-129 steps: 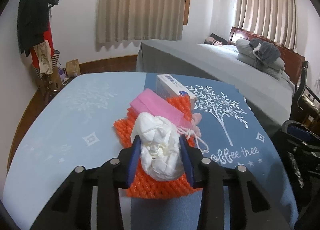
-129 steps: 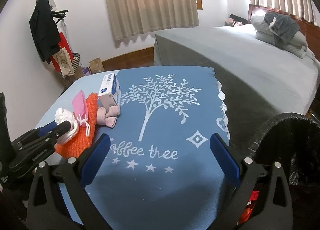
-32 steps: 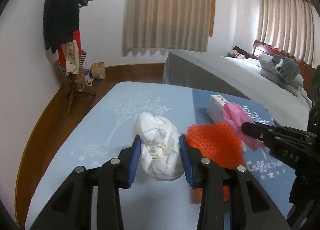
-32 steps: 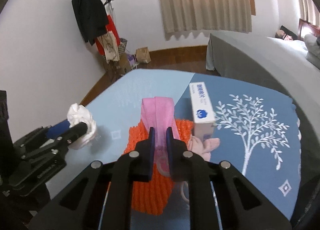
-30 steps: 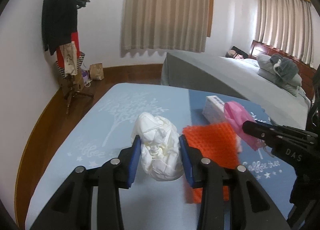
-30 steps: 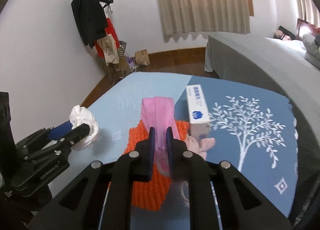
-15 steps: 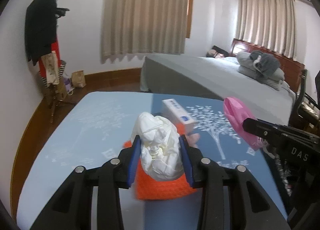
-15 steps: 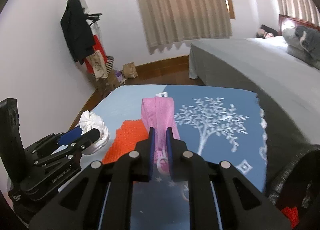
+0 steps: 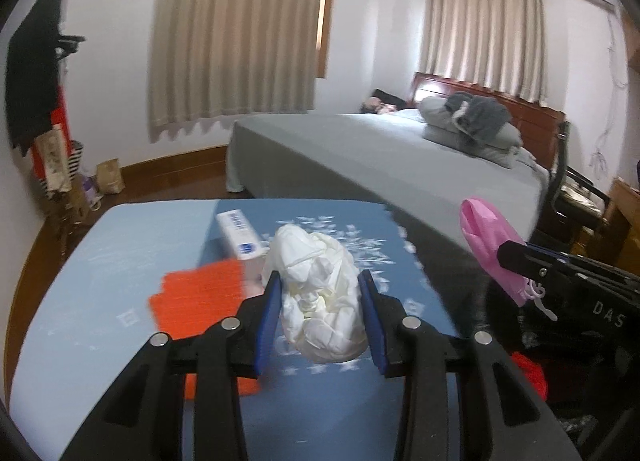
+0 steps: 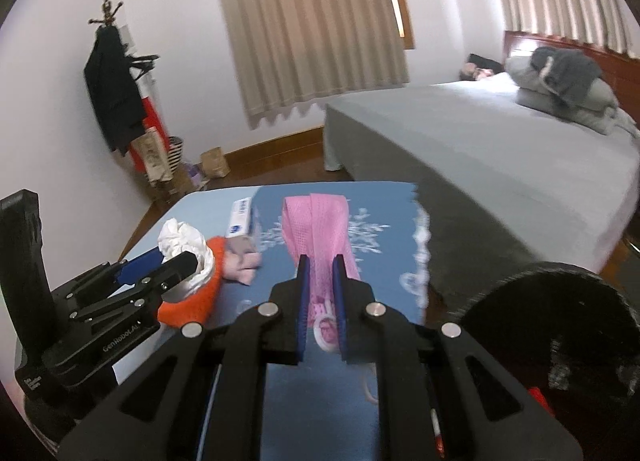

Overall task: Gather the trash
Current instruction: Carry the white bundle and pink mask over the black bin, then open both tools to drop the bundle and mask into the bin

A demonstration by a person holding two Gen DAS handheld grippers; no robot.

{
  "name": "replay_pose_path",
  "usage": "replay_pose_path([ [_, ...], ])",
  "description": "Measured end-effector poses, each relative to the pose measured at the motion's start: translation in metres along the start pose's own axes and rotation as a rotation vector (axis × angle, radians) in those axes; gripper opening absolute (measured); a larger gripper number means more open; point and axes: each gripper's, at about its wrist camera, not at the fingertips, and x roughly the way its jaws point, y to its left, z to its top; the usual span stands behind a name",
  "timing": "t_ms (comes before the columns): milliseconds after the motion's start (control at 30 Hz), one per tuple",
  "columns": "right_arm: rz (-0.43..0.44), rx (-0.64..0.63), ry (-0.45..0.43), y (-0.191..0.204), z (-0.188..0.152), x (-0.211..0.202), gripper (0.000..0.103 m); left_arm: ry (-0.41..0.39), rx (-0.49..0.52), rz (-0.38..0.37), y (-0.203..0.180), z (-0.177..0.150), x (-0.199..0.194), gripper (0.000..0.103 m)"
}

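**Trash in both grips above the blue worktop**

Trash fills both tools: the left hand-held gripper [image 9: 320, 317] is clenched on a crumpled white wad [image 9: 320, 293], pinched between its blue pads and held above the near part of the worktop [image 9: 80, 261], which is covered by a blue cloth printed with a white tree. The right hand-held gripper [image 10: 320, 293] is clamped on a pink mesh pouch [image 10: 316, 233], whose upper end stands up beyond the fingertips while a white drawstring loop hangs below them. In the left wrist view that pouch [image 9: 486, 245] sits to the right, past the worktop's right edge and over a black trash bin [image 10: 560, 325], of which only the dark rim and lining show; something red lies inside it.

On the worktop lie an orange foam net [image 9: 196, 297], to the left of the wad, and a white box with blue print [image 9: 240, 235] at its far side. A small pink cloth piece [image 10: 244, 261] lies just beside the box.

Farther off stand a grey bed [image 9: 380, 157], beige curtains [image 9: 236, 33] and a coat rack [image 10: 116, 85] at the left wall.
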Motion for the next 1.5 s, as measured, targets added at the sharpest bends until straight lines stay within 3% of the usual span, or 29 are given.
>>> replay_pose_path([
  [733,-0.255,0.159,-0.05,-0.125,-0.049,-0.09,0.011,0.028,0.161,-0.273,-0.161,-0.005,0.015,0.039],
  [1233,-0.371,0.224,-0.039,-0.176,-0.076,-0.119,0.015,0.065,0.226,-0.375,-0.226,-0.021,0.03,0.04],
  [1500,-0.422,0.243,-0.041,-0.183,-0.082,-0.123,0.051,0.106,0.215,-0.383,-0.228,-0.023,0.037,0.049],
])
